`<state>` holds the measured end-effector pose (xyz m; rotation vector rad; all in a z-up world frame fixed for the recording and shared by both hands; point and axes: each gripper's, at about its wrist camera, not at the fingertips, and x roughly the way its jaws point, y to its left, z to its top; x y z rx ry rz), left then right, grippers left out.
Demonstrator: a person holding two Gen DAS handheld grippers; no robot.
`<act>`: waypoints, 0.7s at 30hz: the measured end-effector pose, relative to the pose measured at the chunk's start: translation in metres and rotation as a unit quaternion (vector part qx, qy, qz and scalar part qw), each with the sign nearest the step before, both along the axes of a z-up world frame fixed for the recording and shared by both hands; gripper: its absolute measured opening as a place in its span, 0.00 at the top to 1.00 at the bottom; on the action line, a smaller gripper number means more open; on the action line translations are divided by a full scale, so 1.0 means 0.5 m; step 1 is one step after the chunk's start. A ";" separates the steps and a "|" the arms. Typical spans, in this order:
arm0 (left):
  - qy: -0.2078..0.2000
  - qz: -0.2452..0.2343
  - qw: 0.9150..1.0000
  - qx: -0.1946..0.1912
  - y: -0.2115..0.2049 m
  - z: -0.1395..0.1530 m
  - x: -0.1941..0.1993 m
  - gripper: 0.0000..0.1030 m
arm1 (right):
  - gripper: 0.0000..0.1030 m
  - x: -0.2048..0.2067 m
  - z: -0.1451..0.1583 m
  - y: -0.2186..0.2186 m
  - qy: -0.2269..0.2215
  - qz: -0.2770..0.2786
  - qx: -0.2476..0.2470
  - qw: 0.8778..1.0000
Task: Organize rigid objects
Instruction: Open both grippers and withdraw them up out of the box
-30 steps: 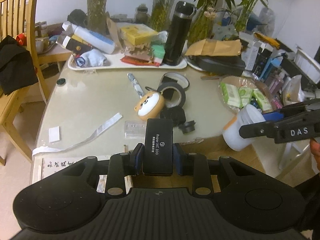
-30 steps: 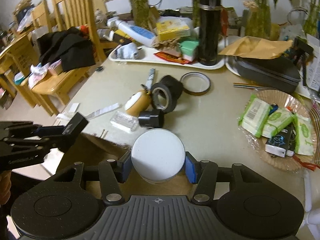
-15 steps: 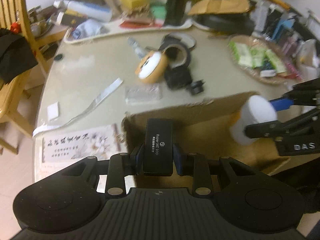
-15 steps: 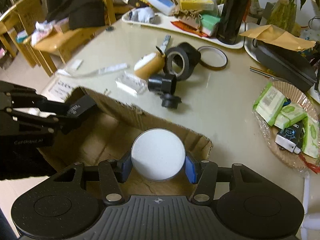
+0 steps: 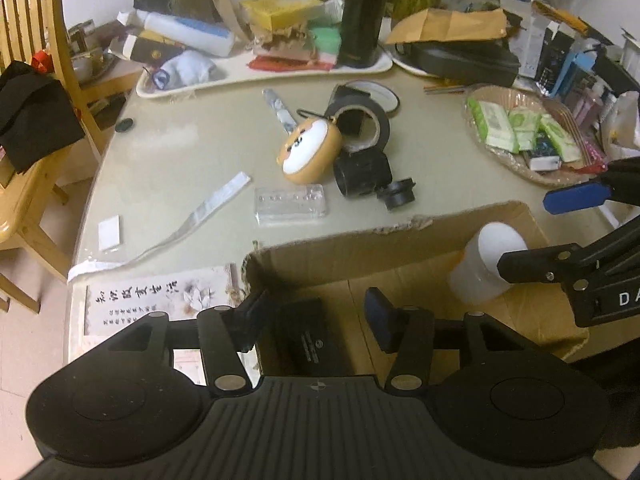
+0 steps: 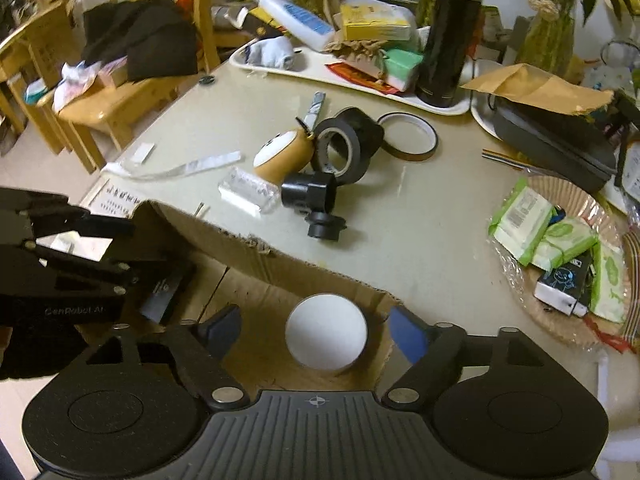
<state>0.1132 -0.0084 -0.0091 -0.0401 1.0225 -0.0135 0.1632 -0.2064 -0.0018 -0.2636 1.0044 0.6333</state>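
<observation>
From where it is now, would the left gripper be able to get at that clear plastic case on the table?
Probably yes. The left gripper is open and empty over the cardboard box. The clear plastic case lies just beyond the box's torn wall, uncovered; the gripper would need to lift over that wall.

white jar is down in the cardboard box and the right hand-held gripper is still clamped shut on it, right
Not quite. The white jar is in the cardboard box, but the right hand-held gripper is open. The right wrist view shows both fingers spread clear of the jar, with a gap on each side.
</observation>
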 end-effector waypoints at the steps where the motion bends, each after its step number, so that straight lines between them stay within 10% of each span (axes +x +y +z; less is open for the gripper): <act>1: -0.004 0.005 1.000 -0.002 0.002 0.002 0.000 0.50 | 0.16 0.002 0.001 -0.002 -0.001 -0.005 0.001 1.000; 21: -0.055 0.010 0.998 -0.037 0.011 0.035 -0.006 0.50 | 0.12 0.028 0.008 -0.021 -0.002 -0.049 0.021 0.999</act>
